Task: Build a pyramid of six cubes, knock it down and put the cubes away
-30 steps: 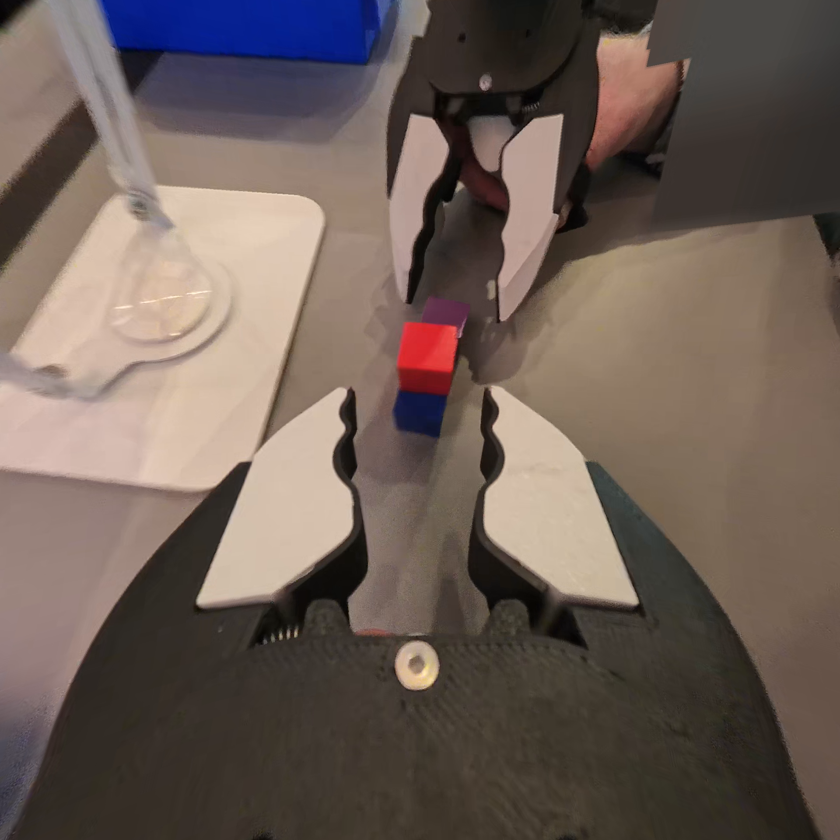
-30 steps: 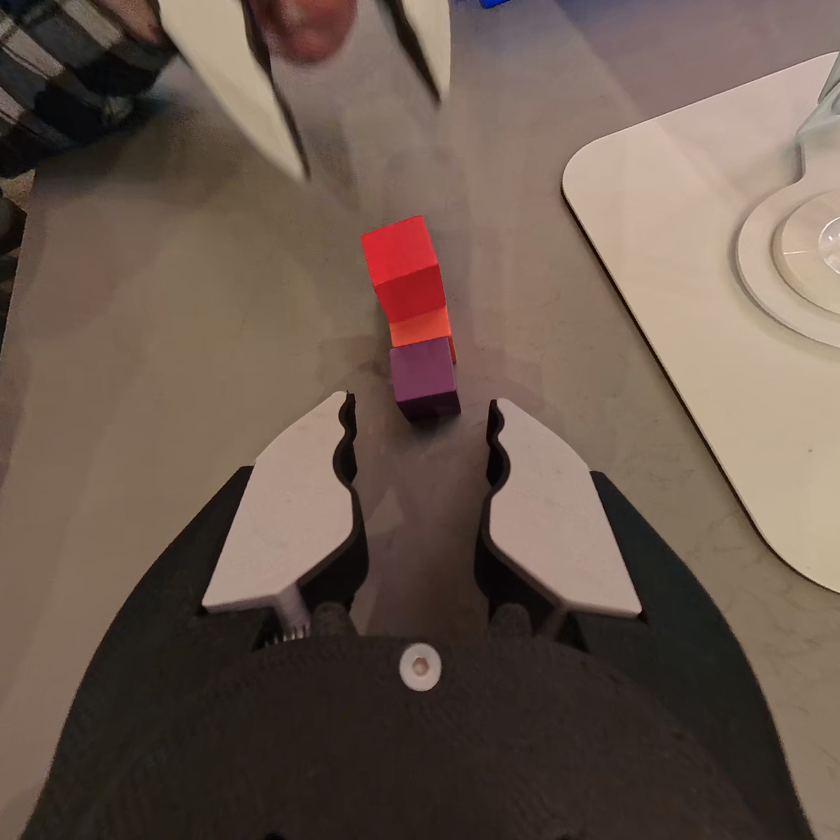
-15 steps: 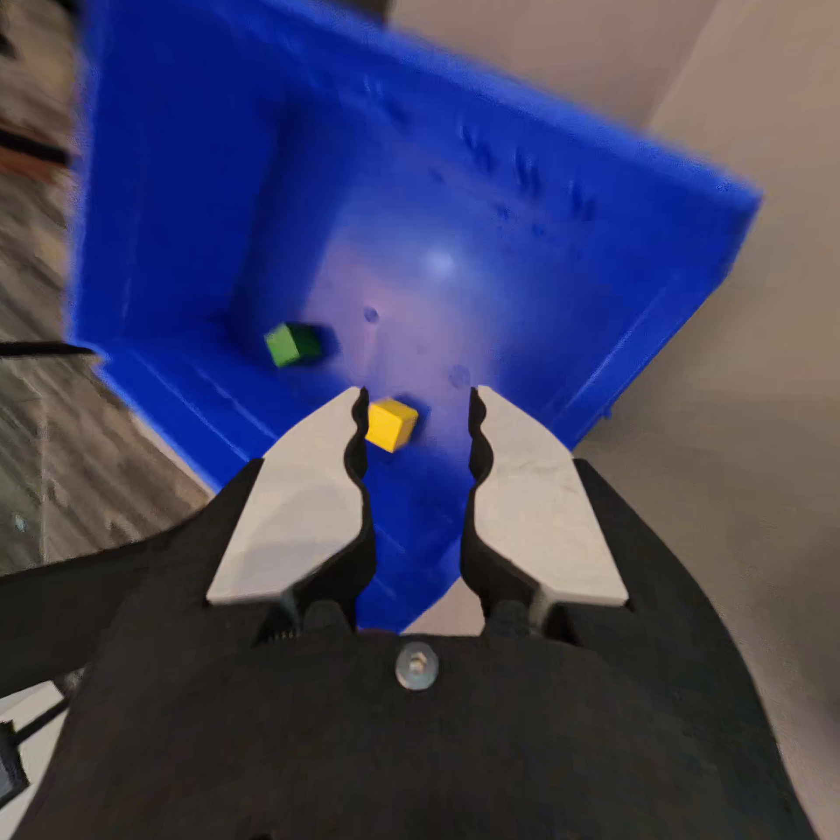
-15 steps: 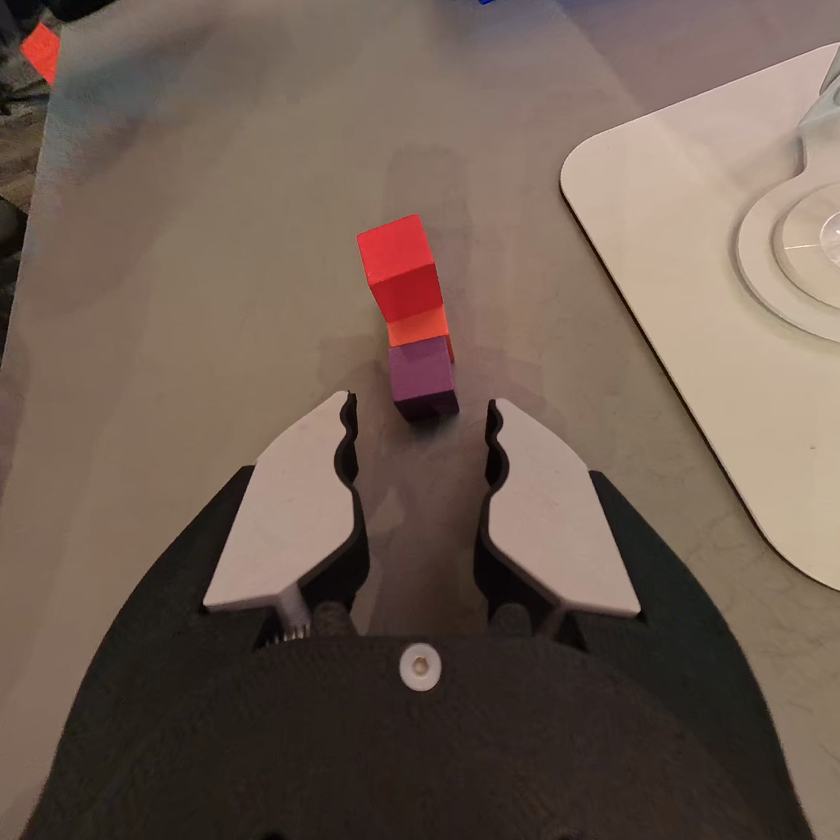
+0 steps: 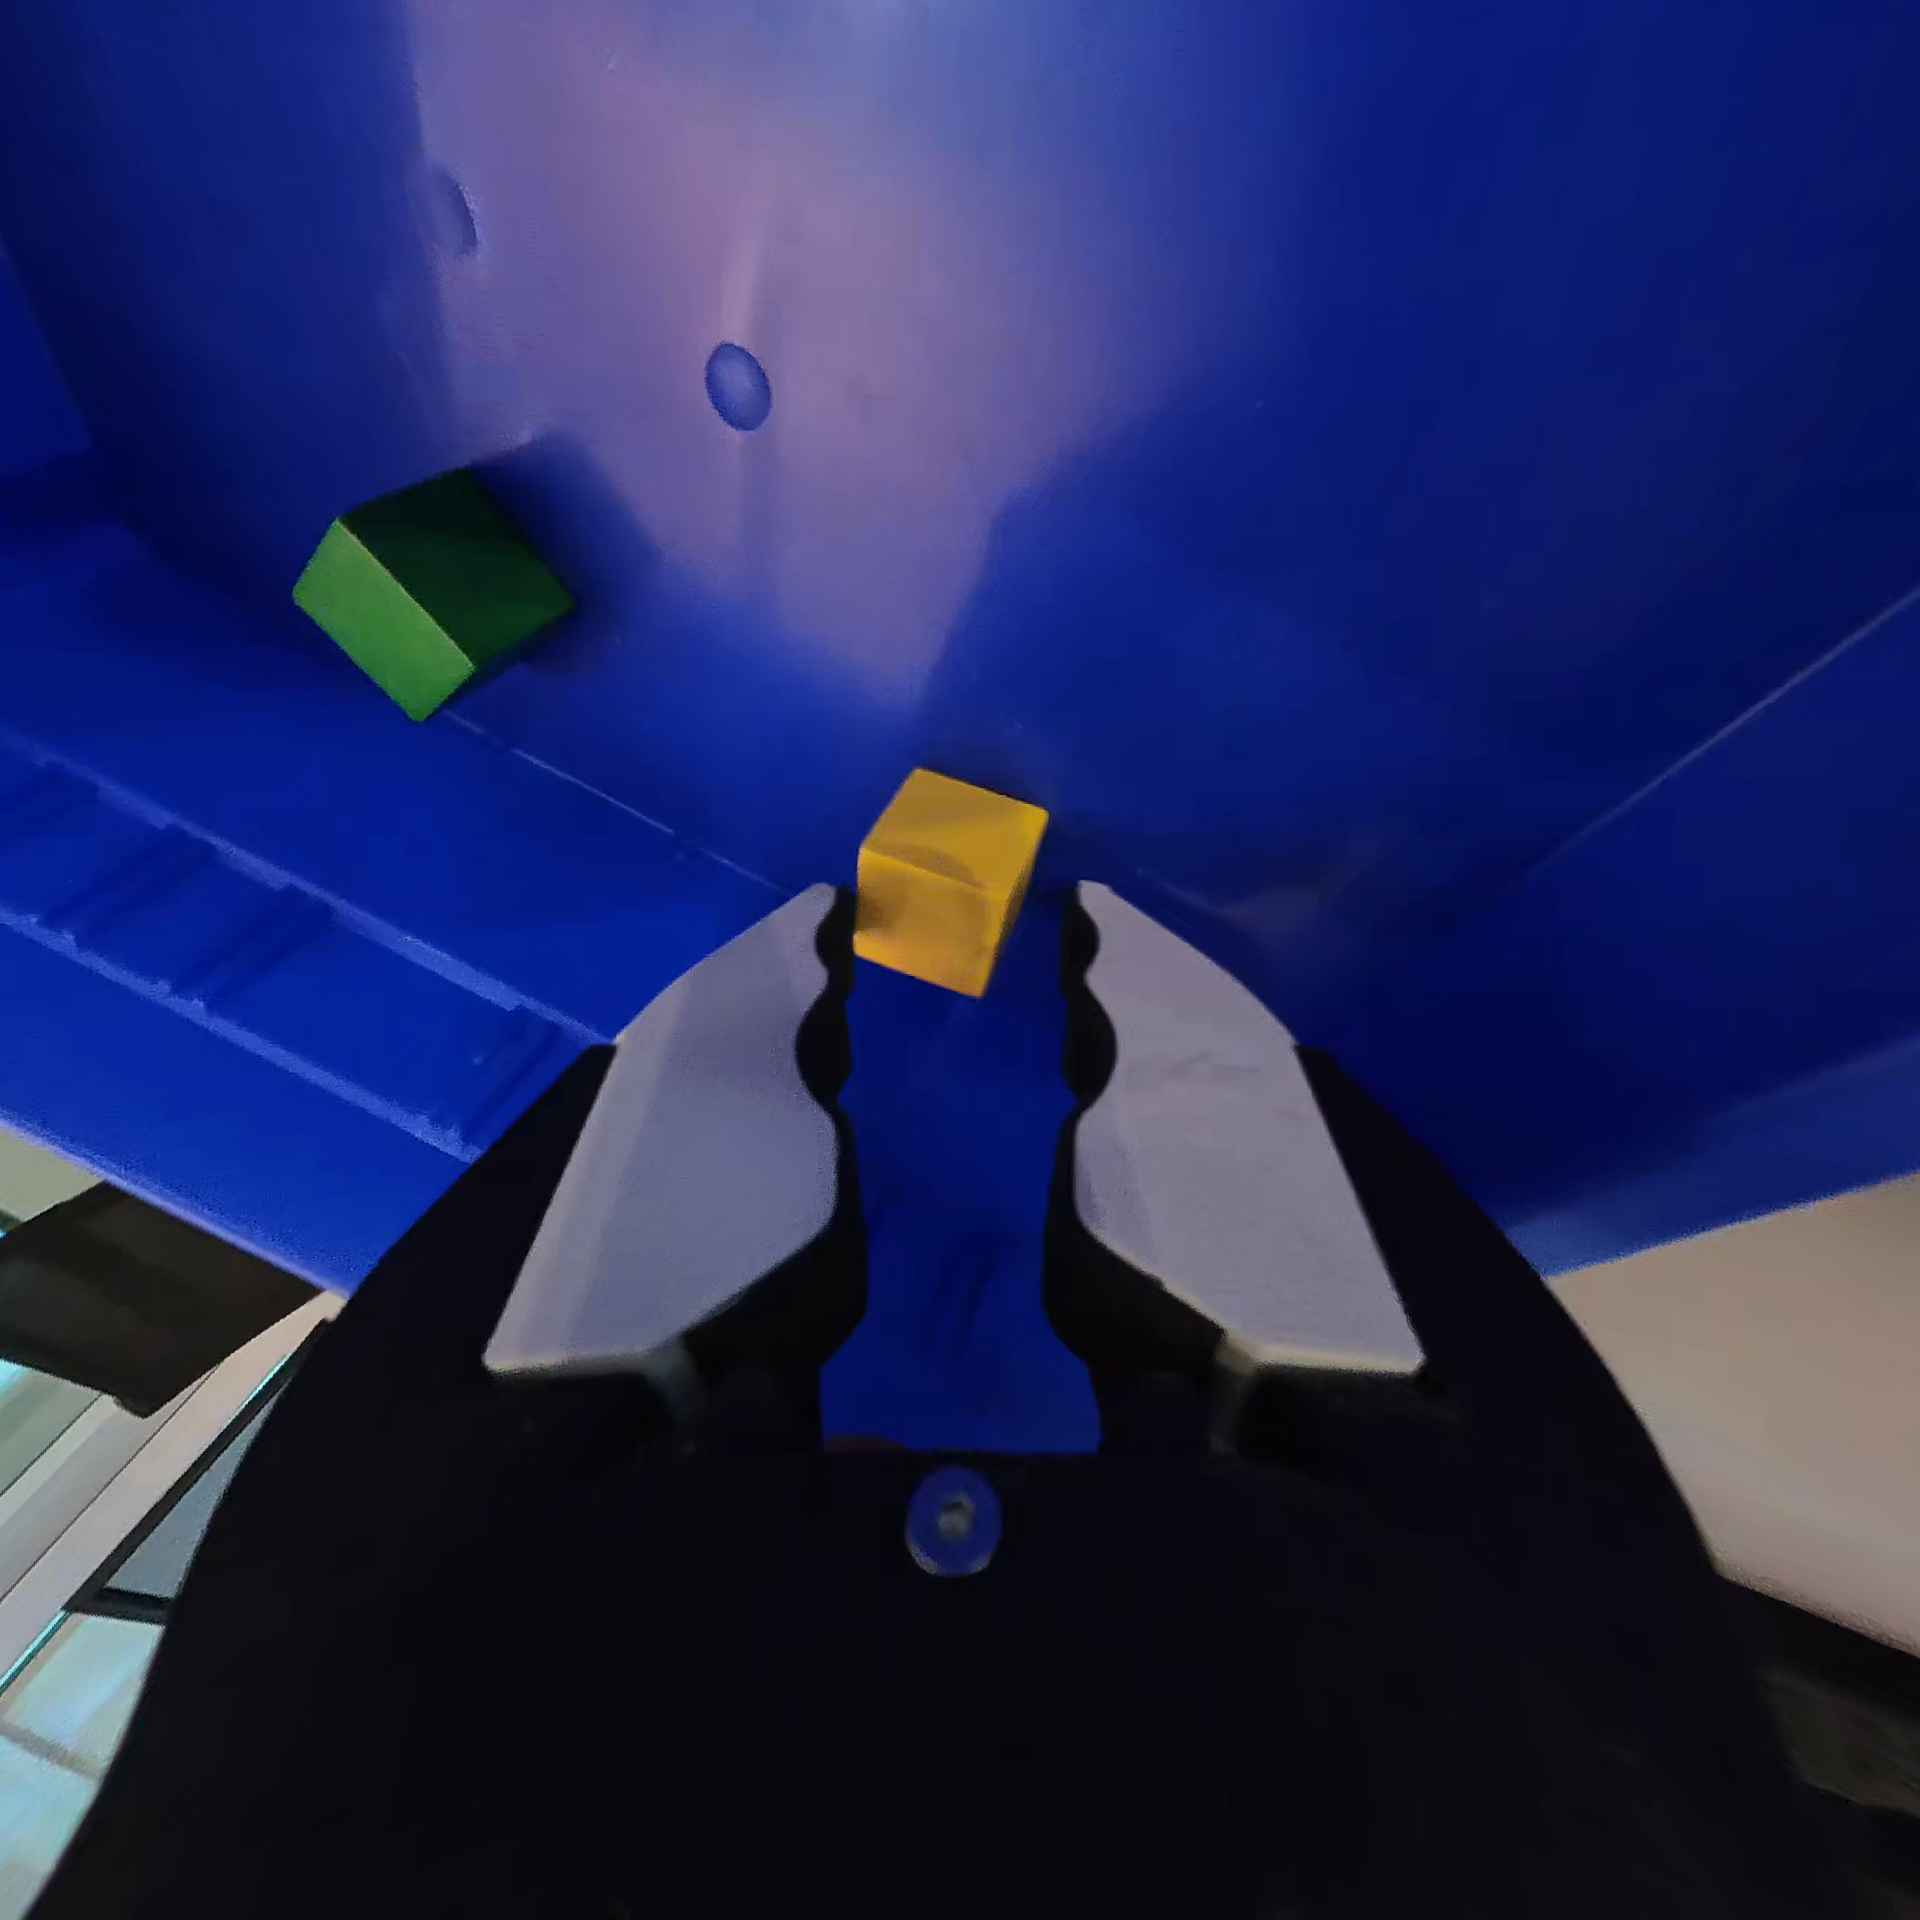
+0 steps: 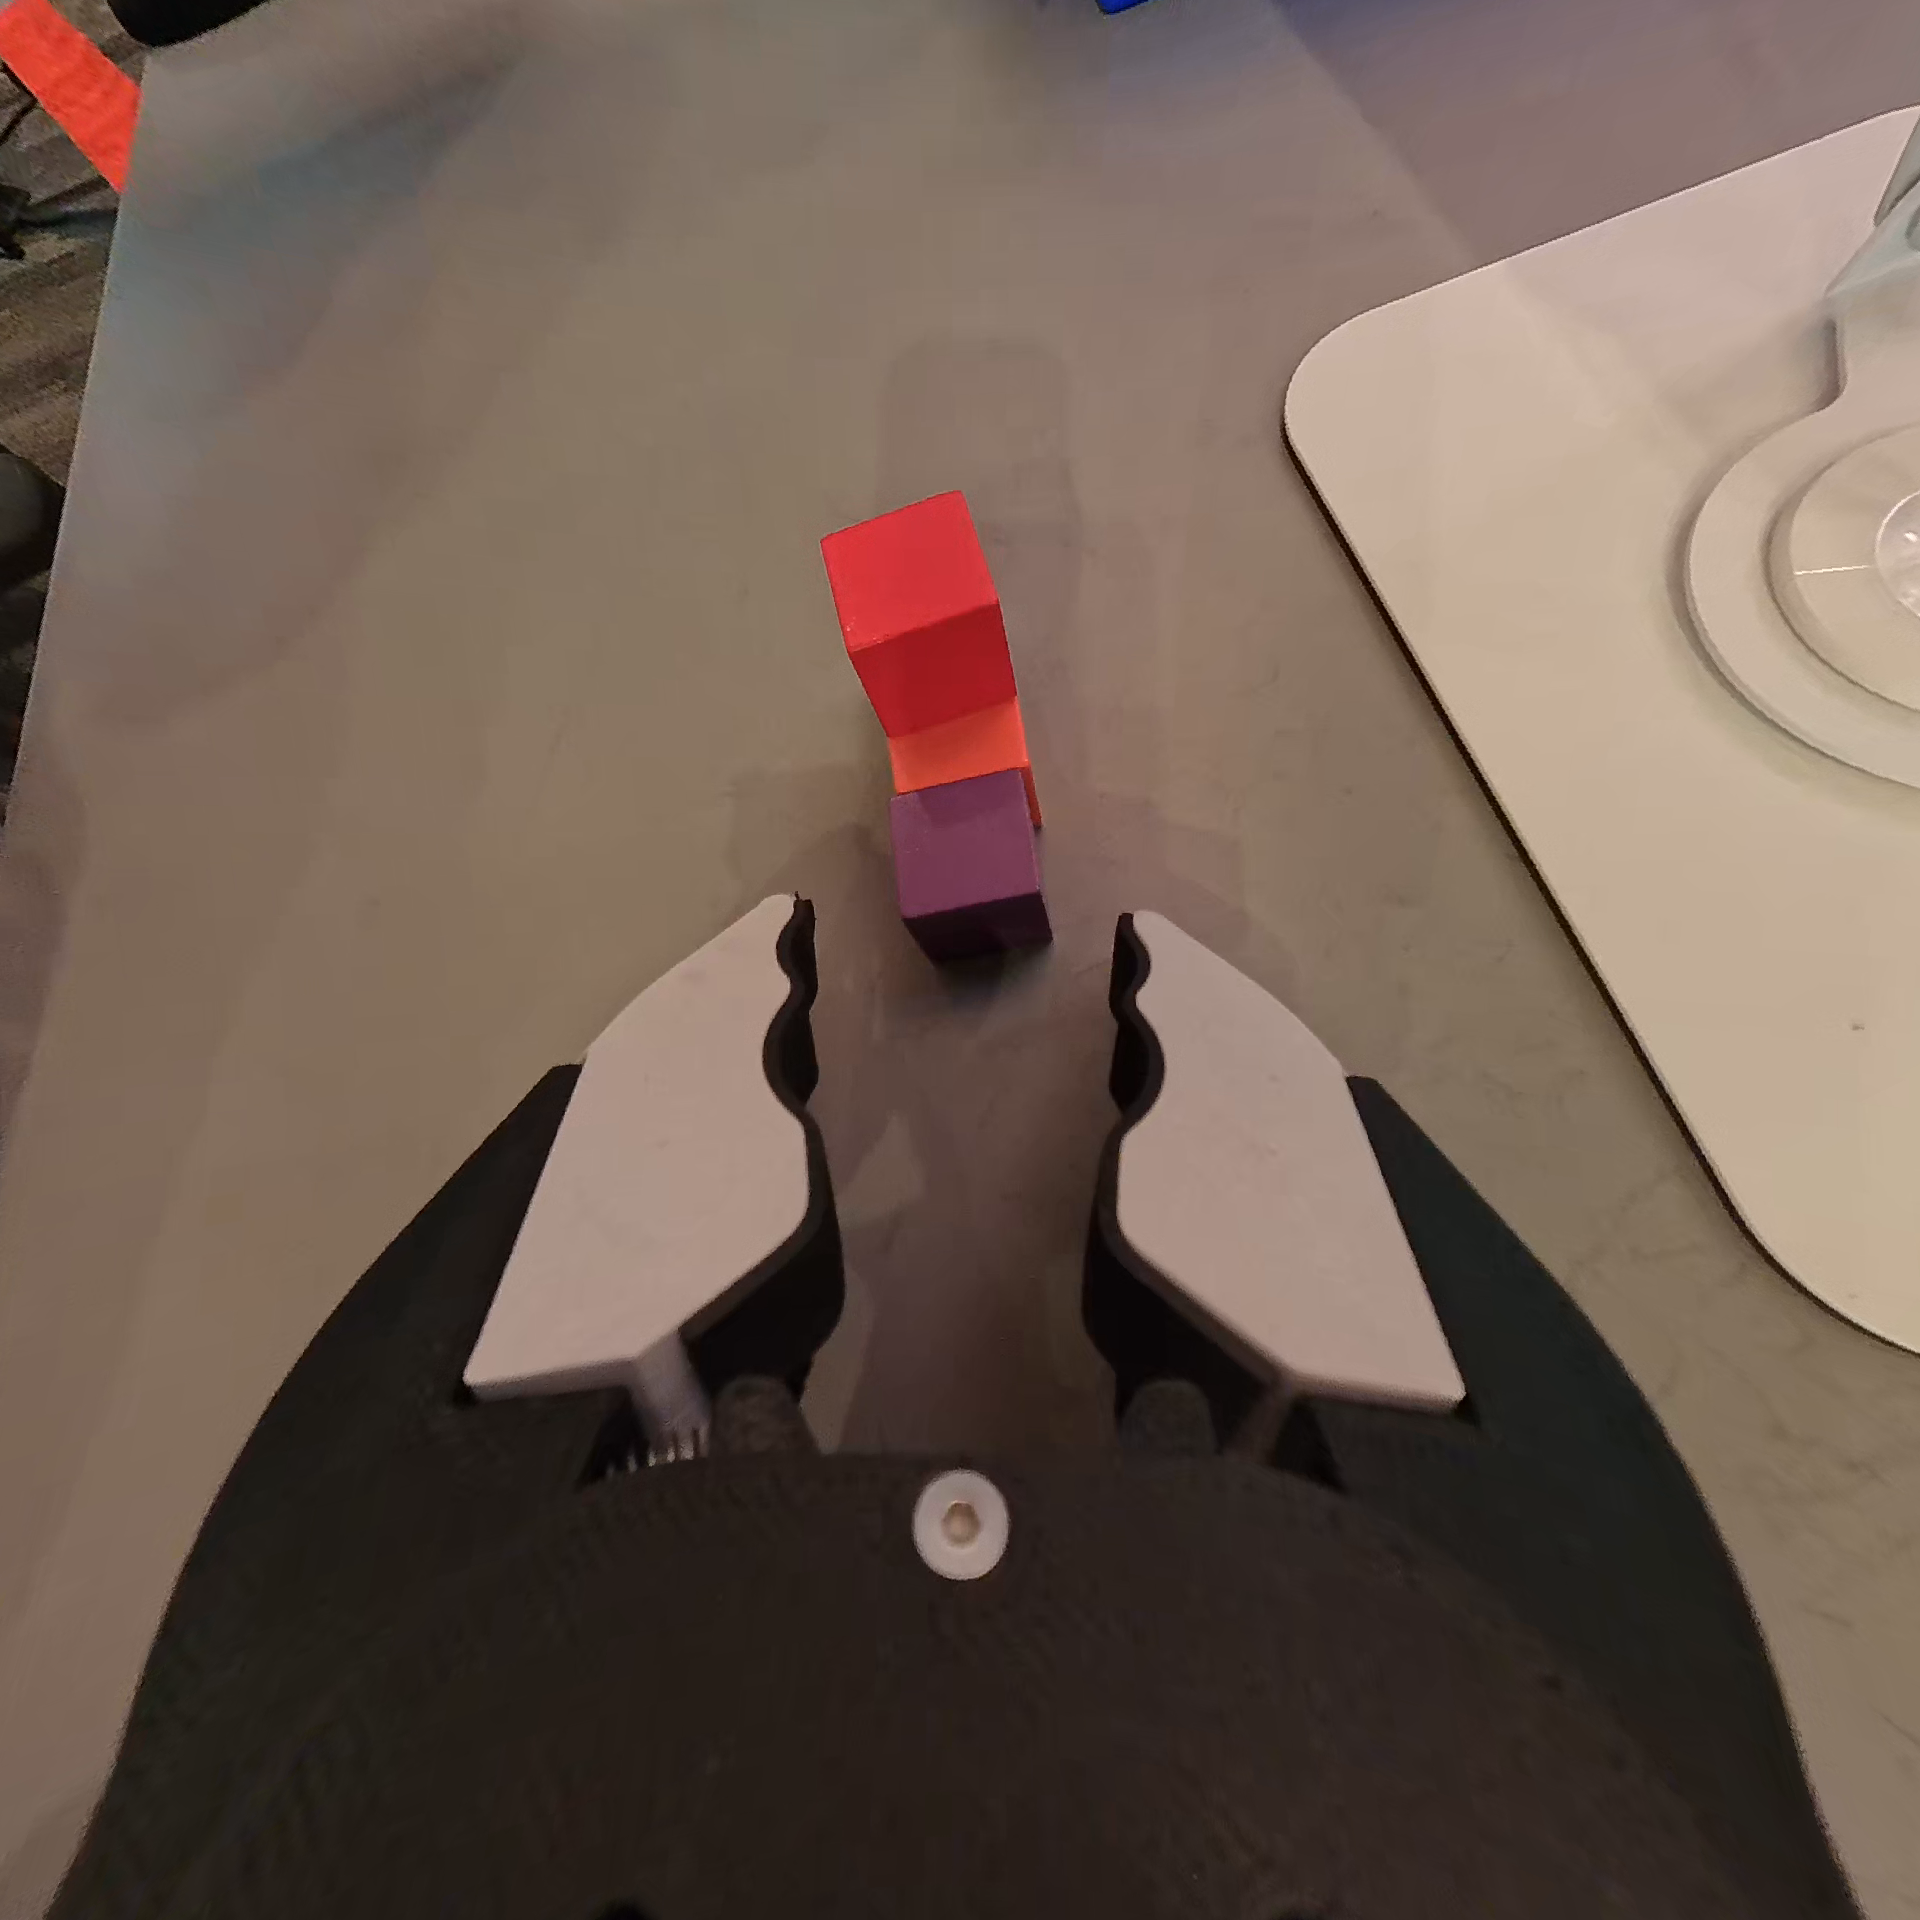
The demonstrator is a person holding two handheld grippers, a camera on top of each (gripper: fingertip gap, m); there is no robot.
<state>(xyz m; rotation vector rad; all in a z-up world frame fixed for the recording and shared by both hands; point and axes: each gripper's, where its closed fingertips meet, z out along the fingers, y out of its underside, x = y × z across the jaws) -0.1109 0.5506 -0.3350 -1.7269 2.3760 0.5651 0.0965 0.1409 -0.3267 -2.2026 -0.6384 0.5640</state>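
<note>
Two cubes left to fetch: a small yellow wooden cube (image 5: 948, 883) and a green wooden cube (image 5: 431, 592) lie on the floor of the blue plastic bin (image 5: 1351, 520); judging by that, you are mid-build.
Key relation: the yellow cube sits at 12 o'clock from your left gripper (image 5: 948, 914), right at the fingertips and a little toward the left one.
Left gripper: partly open and holding nothing; the left fingertip looks close to the cube, the right one has blue floor showing beside it.
Cube heading: a cube has no long axis; this one is turned slightly, one vertical edge facing you at about 5 o'clock, so I judge you should twist the wrist a touch to meet flat faces.
Green cube: at about 10 o'clock, well apart, against the bin wall.
Nearer hand: the left; the bin is barely in the right view.
Right gripper (image 6: 964, 920): wide open, empty, above the grey desk (image 6: 416, 623).
Stack: a purple cube (image 6: 971, 873) at 12 o'clock just beyond the right fingertips, an orange cube (image 6: 961, 746) behind it, and a red cube (image 6: 920, 613) raised beyond that.
Bystander: a white tray (image 6: 1507, 520) at 2 o'clock.
</note>
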